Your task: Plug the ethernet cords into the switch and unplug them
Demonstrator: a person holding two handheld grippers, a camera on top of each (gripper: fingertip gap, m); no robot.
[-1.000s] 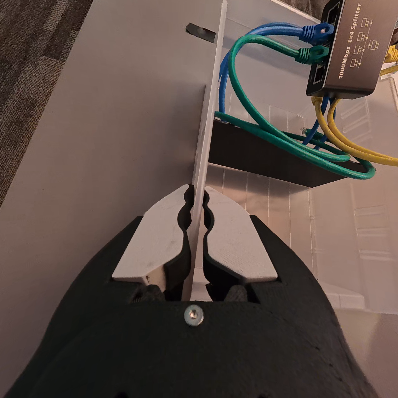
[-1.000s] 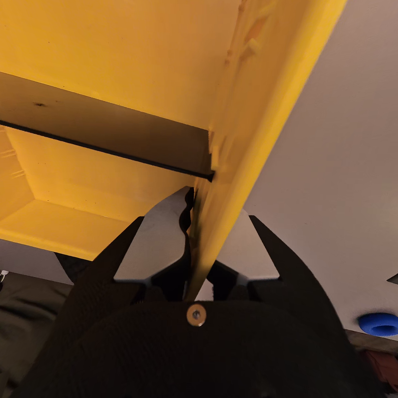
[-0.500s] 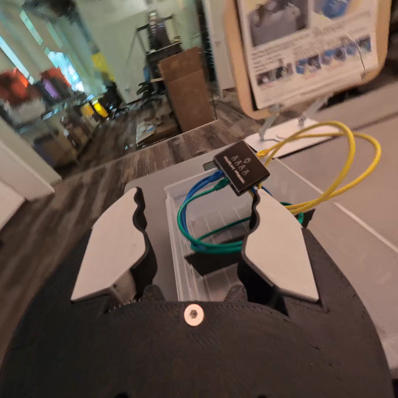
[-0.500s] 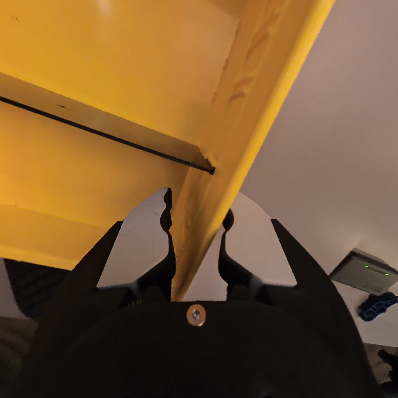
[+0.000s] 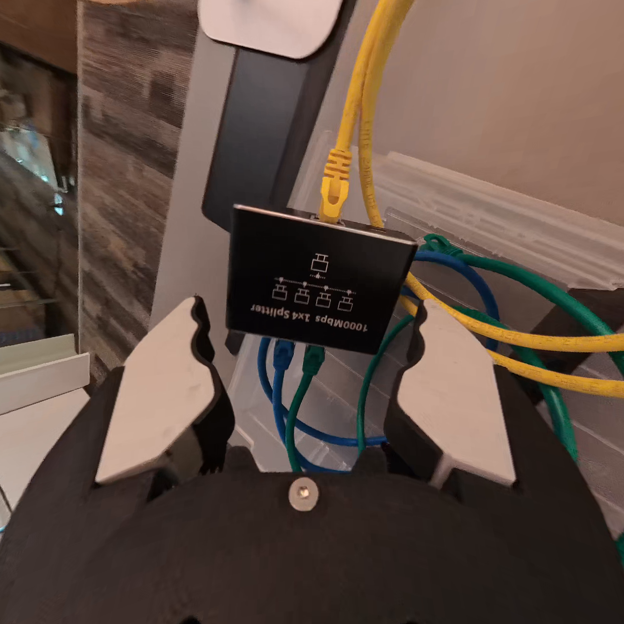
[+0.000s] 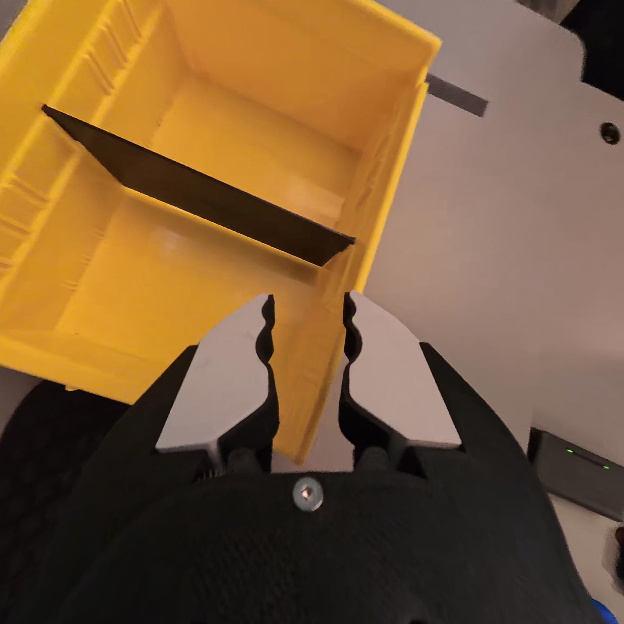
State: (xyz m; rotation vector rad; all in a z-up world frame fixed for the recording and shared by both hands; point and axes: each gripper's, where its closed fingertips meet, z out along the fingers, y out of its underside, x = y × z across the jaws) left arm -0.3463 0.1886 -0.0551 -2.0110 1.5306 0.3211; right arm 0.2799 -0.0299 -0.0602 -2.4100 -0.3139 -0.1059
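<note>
In the left wrist view a black switch box rests on the rim of a clear plastic bin. A yellow cord is plugged into its far side. A blue cord and a green cord are plugged into its near side. My left gripper is open, its fingertips on either side of the switch's near edge, not touching it. In the right wrist view my right gripper is open and empty above the right wall of a yellow bin.
A black divider splits the yellow bin in two compartments. A grey device with green lights sits at the right on the pale table. A second black divider stands in the clear bin under the cord loops. A white stand base is beyond. Left tips to right tips: about 65 cm.
My left gripper let go of the clear bin's rim, opened wide and swung over to the switch. My right gripper opened off the yellow bin's wall and pulled back above it.
</note>
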